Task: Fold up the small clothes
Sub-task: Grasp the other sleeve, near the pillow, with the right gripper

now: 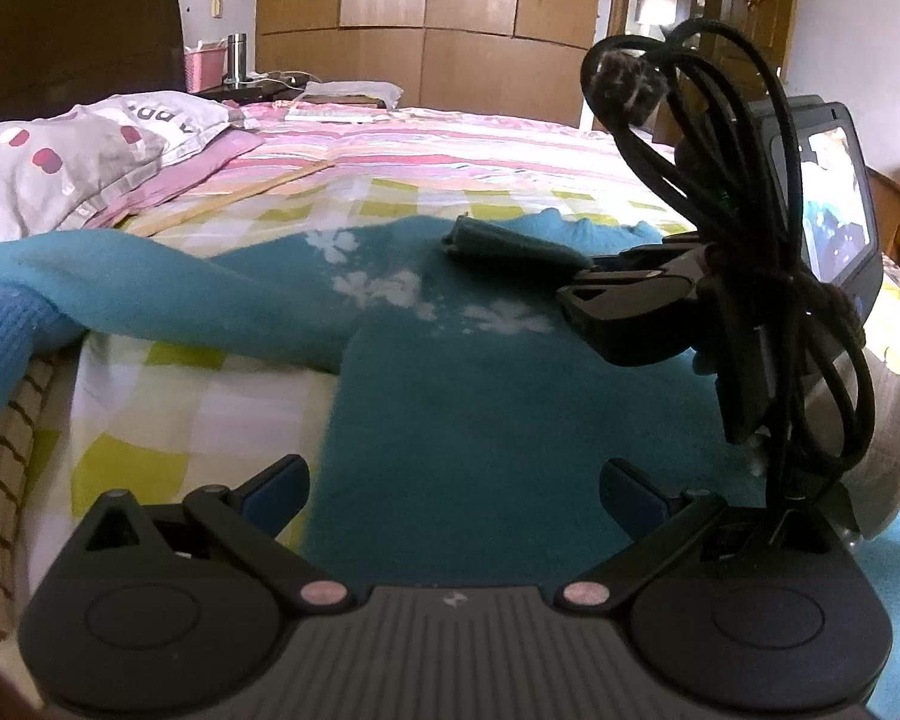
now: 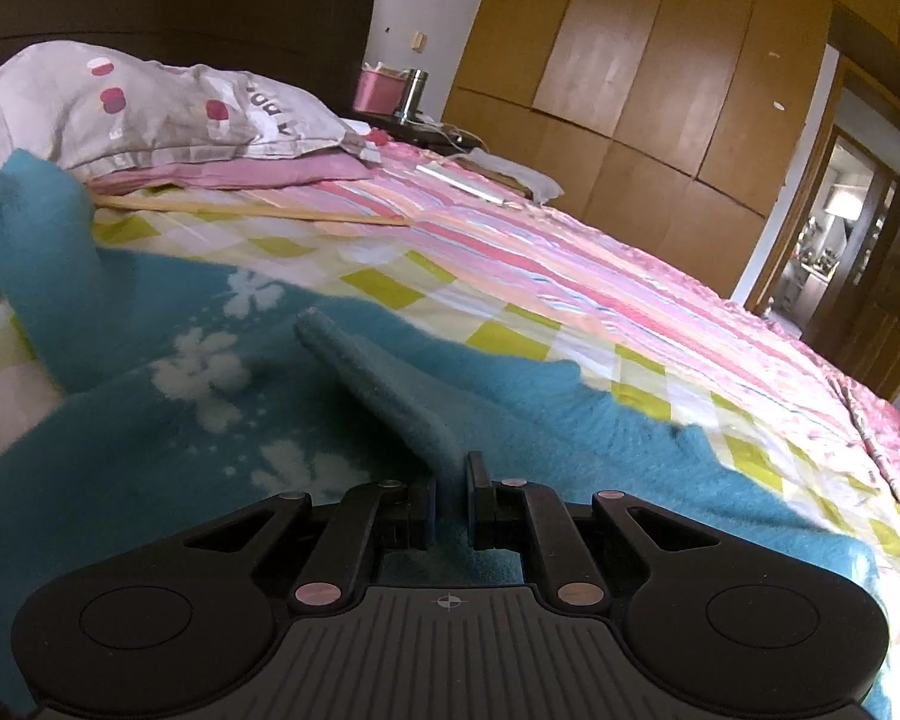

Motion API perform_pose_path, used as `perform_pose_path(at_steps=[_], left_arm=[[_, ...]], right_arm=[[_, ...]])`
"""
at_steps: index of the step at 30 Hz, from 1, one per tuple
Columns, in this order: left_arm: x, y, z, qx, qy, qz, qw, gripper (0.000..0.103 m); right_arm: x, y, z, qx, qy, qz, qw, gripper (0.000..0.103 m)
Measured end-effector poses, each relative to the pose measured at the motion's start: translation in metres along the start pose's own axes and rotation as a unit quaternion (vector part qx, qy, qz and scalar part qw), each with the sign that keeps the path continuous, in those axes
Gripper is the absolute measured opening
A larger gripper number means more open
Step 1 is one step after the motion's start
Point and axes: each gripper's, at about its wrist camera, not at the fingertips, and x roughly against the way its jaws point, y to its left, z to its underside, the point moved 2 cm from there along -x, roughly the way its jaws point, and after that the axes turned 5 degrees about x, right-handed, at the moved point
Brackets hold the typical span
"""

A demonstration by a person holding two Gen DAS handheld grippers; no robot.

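So the teal sweater (image 1: 480, 396) with the white flower print is spread flat on the bed, on top of a yellow-and-white checked sheet (image 1: 210, 396). One sleeve runs off to the left and droops over the bed's near edge.

The right gripper (image 2: 450, 501) has its fingers pinched together on a fold of the sweater's fabric, and that fold sticks up as a little ridge pointing to the far left.

The left gripper (image 1: 453, 489) sits low over the sweater's near part with its fingers spread wide, nothing between them.

Further out there's a pink striped blanket (image 2: 570, 264), a grey pillow (image 2: 168, 114) with red dots at the far left, and wooden wardrobes (image 2: 660, 60) along the far wall.
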Motion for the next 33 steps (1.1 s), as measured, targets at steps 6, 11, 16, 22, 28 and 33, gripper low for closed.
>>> perform_pose_path(at_steps=[6, 11, 16, 22, 28, 33], left_arm=[[-0.003, 0.005, -0.001, 0.014, 0.007, -0.003, 0.9999, 0.103], [-0.004, 0.007, -0.001, 0.012, 0.007, -0.005, 0.9999, 0.103], [-0.002, 0.007, -0.001, 0.013, 0.003, -0.006, 0.9999, 0.103], [-0.004, 0.009, -0.002, 0.014, 0.004, -0.009, 0.9998, 0.103], [-0.002, 0.009, -0.003, 0.008, 0.0, -0.006, 1.0, 0.103], [0.006, 0.006, -0.006, 0.002, -0.016, 0.007, 0.9998, 0.103]], right_arm=[[-0.005, 0.006, -0.007, -0.001, -0.004, -0.004, 1.0, 0.01], [-0.01, 0.009, -0.006, -0.006, 0.008, -0.012, 1.0, 0.01], [-0.01, 0.009, -0.008, -0.013, 0.006, -0.012, 1.0, 0.01], [-0.016, 0.011, -0.007, -0.024, 0.018, -0.014, 0.999, 0.01], [-0.015, 0.011, -0.005, -0.018, 0.029, -0.028, 0.999, 0.015], [-0.007, 0.005, -0.007, -0.037, 0.032, -0.054, 0.997, 0.021]])
